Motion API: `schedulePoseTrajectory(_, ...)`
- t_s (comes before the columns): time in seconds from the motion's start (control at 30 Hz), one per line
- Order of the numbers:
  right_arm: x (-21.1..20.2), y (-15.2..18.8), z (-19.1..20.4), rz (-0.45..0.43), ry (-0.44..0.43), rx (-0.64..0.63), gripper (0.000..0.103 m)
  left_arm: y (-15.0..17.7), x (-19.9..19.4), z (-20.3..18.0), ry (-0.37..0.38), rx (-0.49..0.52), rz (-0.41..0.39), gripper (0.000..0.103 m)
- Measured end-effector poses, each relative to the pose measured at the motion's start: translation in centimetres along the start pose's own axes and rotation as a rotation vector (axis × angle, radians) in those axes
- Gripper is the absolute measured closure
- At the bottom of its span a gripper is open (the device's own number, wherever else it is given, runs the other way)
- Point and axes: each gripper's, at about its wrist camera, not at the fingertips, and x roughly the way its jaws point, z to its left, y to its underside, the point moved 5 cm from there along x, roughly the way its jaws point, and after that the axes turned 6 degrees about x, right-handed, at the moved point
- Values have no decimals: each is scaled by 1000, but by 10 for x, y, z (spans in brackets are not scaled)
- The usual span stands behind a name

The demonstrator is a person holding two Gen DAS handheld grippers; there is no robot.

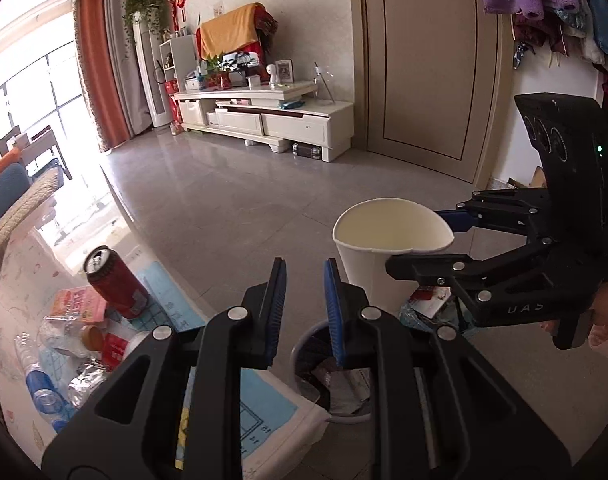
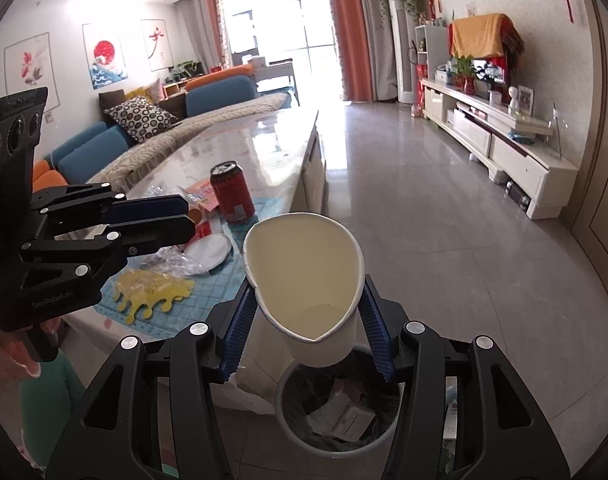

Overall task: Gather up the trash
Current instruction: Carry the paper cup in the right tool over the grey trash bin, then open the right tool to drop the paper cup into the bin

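Observation:
A white paper cup (image 2: 304, 264), squeezed out of round and empty, is held by my right gripper (image 2: 307, 286), which is shut on its sides. It hangs above a round bin (image 2: 282, 404) on the floor that has papers and wrappers inside. The left wrist view shows the same cup (image 1: 367, 268), the right gripper (image 1: 415, 240) and the bin (image 1: 300, 344) below. My left gripper (image 1: 304, 264) is shut and holds nothing, near the table's end. On the table stand a red can (image 1: 118, 284) and a pile of litter: a clear bottle (image 1: 40, 384), a pink packet (image 1: 78, 304), and a yellow wrapper (image 2: 152, 292).
The long glossy table (image 2: 264, 140) runs away from the bin, with a sofa (image 2: 104, 140) along its left side. A white TV cabinet (image 1: 264, 116) and a beige door (image 1: 419, 60) line the far wall. A grey tiled floor (image 2: 443, 240) lies between.

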Motion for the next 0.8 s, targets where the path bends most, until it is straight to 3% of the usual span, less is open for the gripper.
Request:
schedulePoseTrajectory(0.3, 12, 35, -41, 52, 15, 72, 51, 18, 48, -31, 81, -6, 81, 85)
schedulePoseTrajectory(0.8, 46, 44, -38, 100, -5, 85, 51, 35, 60, -33, 99, -63, 122, 85)
